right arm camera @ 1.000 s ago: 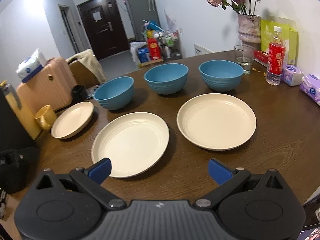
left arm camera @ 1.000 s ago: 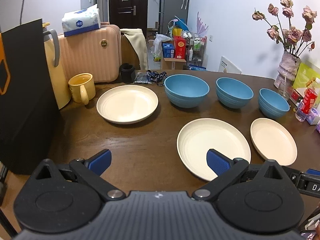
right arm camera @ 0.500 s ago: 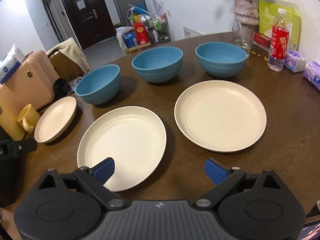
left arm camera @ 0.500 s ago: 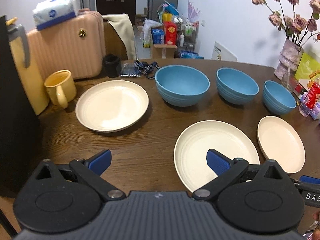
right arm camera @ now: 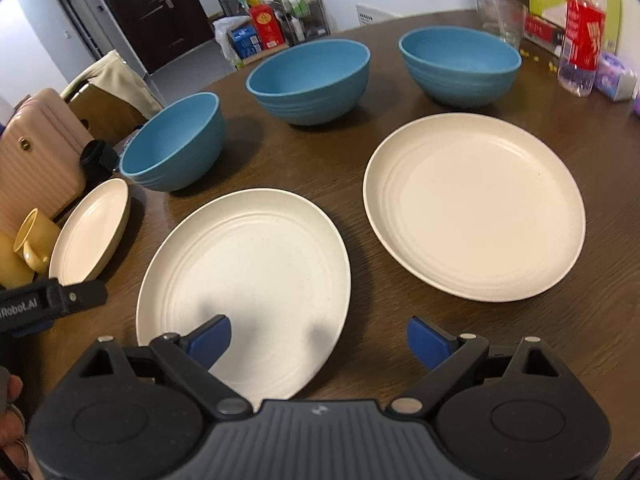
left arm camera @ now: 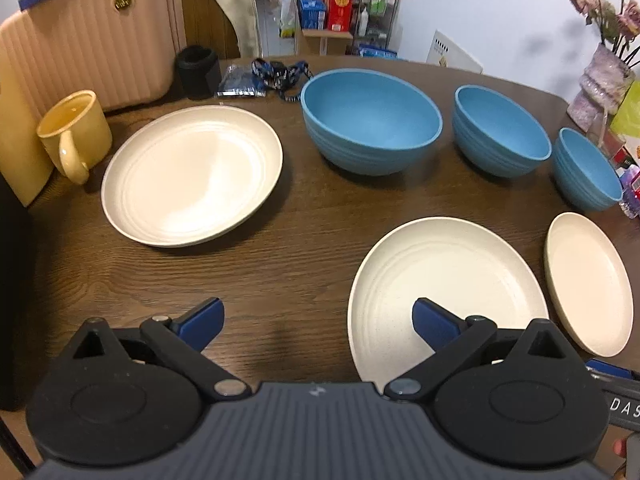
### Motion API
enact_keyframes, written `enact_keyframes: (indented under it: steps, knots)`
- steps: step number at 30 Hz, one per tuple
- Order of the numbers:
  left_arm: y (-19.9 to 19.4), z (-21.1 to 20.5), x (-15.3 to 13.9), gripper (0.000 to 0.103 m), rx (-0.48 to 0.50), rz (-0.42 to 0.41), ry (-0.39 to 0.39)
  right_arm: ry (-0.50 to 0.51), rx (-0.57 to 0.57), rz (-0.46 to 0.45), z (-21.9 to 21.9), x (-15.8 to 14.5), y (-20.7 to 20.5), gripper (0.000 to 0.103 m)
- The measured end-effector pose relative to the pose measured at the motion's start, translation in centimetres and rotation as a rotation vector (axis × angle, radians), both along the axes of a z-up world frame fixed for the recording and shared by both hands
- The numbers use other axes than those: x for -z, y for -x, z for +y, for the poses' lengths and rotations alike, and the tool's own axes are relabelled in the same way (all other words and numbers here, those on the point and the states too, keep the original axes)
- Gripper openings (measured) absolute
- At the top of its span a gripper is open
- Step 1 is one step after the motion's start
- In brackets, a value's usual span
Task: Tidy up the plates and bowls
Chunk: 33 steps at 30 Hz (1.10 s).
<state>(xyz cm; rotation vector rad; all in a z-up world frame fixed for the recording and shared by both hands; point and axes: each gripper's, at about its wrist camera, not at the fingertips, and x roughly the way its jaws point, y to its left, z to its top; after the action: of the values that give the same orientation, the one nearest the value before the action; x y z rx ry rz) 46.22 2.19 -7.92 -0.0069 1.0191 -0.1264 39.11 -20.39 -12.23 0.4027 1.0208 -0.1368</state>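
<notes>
Fingers (right arm camera: 210,340) wide apart, tilted down over plate (right arm camera: 248,276)

Each camera sits just behind its own jaws and looks steeply down and forward over the surface (left arm camera: 288,264), close above it. The left wrist view has the left-hand plate (left arm camera: 192,174) ahead of its jaws; the right wrist view, further right, has the middle plate (right arm camera: 248,280) beneath its jaws. Both share the three blue bowls (left arm camera: 370,120) and the cream plates.
</notes>
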Motion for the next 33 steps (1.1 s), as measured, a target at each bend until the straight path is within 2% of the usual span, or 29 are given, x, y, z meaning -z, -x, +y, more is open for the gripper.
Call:
enact_keyframes:
  steps: [5, 10, 17, 21, 30, 31, 33]
  knots:
    - [-1.5, -0.2, 1.3, 0.102, 0.002, 0.036, -0.001, -0.012, 0.014, 0.028, -0.2, 1.1, -1.3, 0.088]
    - [-2.7, -0.4, 2.4, 0.098, 0.006, 0.069, 0.006, -0.022, 0.016, 0.05, -0.4, 2.0, -2.1, 0.087]
    - [-3.8, -0.6, 3.5, 0.088, 0.015, 0.111, 0.018, -0.037, 0.029, 0.067, -0.4, 2.8, -3.3, 0.083]
    - [-4.3, -0.5, 4.0, 0.079, 0.02, 0.128, 0.032, -0.052, 0.044, 0.075, -0.7, 3.3, -3.7, 0.077]
    - [-5.4, -0.7, 4.9, 0.071, 0.018, 0.151, 0.047, -0.093, 0.062, 0.082, -1.6, 4.2, -4.3, 0.071]
    - [-5.4, -0.6, 5.0, 0.071, 0.017, 0.155, 0.049, -0.095, 0.059, 0.081, -1.6, 4.2, -4.4, 0.07]
    - [-5.6, -0.7, 5.2, 0.063, 0.017, 0.164, 0.054, -0.105, 0.055, 0.079, -1.6, 4.2, -4.4, 0.062]
